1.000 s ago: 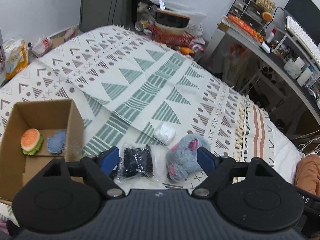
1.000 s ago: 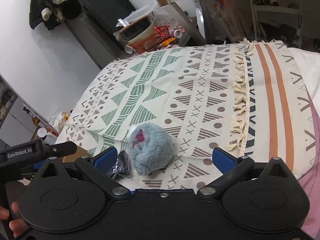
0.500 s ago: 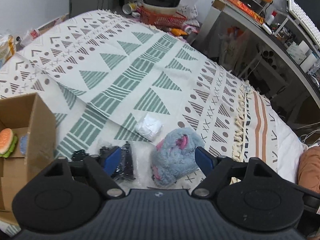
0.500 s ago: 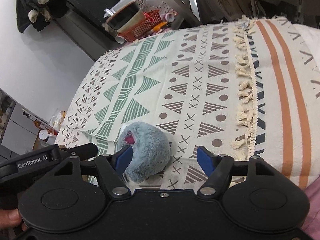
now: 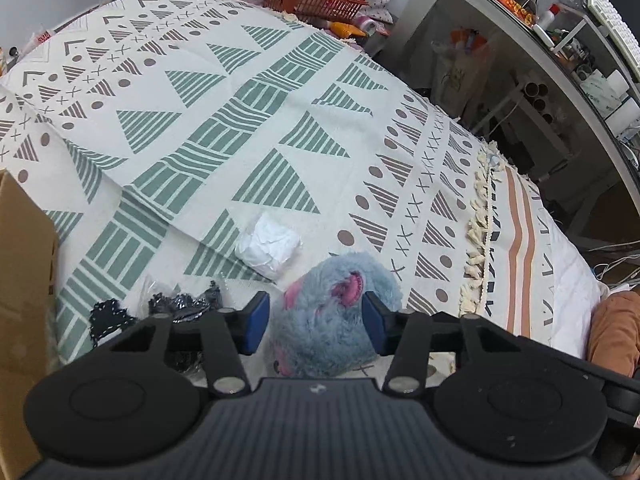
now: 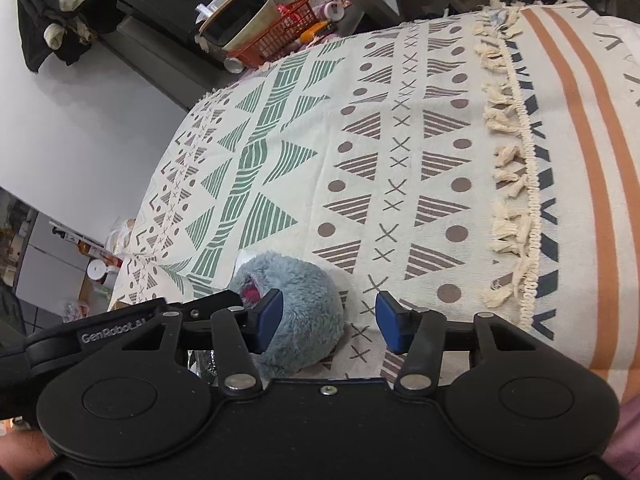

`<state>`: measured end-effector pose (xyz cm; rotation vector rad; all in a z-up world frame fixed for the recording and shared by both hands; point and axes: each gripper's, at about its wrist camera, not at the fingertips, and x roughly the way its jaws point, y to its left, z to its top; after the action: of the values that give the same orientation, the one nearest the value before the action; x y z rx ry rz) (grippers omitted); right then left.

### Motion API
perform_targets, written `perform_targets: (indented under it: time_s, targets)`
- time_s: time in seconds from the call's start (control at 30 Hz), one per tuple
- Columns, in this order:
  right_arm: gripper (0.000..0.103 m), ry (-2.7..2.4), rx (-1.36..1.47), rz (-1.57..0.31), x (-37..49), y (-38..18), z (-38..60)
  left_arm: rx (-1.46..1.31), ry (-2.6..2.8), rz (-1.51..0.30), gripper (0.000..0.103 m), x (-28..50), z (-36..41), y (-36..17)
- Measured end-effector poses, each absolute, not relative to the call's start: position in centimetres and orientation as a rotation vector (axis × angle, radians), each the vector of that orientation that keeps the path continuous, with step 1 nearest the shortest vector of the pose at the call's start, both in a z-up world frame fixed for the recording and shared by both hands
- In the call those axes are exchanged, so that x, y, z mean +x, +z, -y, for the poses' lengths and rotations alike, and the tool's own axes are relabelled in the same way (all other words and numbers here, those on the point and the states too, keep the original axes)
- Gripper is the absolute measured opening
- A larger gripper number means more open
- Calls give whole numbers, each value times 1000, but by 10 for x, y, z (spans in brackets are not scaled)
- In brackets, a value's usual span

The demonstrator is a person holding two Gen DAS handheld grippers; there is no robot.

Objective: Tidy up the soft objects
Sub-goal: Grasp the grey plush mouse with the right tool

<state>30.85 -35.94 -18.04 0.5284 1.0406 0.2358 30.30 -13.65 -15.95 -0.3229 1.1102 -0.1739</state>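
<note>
— Cardboard box (image 5: pixel 24 280): cut by the left edge, inside out of sight?
— Yes. Lower part of the blue plush toy (image 5: pixel 328 320) hidden behind the left tongs (image 5: pixel 314 316) body.
— Black items in clear plastic (image 5: pixel 176 308)?
— Half covered by the same body; too dark to name.
— From the right wrist?
— Plush (image 6: pixel 296 312) partly masked by the blue pad (image 6: pixel 270 320); hand (image 6: pixel 24 452) clipped at the bottom left corner.
— Small clutter on the worktop (image 5: pixel 560 52)?
— Too small to identify.

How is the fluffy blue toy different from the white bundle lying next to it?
The fluffy blue toy is furry, rounded, with pink patches; the white bundle is smooth, crinkled and flatter. The toy sits between the left claw's fingers; the bundle lies untouched beyond. Both rest on the patterned blanket.
</note>
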Motion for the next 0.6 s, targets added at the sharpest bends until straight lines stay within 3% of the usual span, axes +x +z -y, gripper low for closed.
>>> perform_targets:
  time_s: [0.2,0.3,0.37,0.43,0.6]
  targets:
    - [45,272,543,-1090,317,-192,350,-367,-181,-1146,40,311,134,-173]
    - [38,285,570,-1118,322,-201,346,-393,-187,-1163,29,312,132,-180]
    - [33,292,597,-1128,324,-207,344,-399,-174,-1181,22,312,132,-187]
    - [19,313,606,-1125,325,-209,342,-418,-173,-1177,19,310,130,-190]
    - [11,325,565,-1097,319,-196,340,-429,-186,-1157,18,303,128,-185]
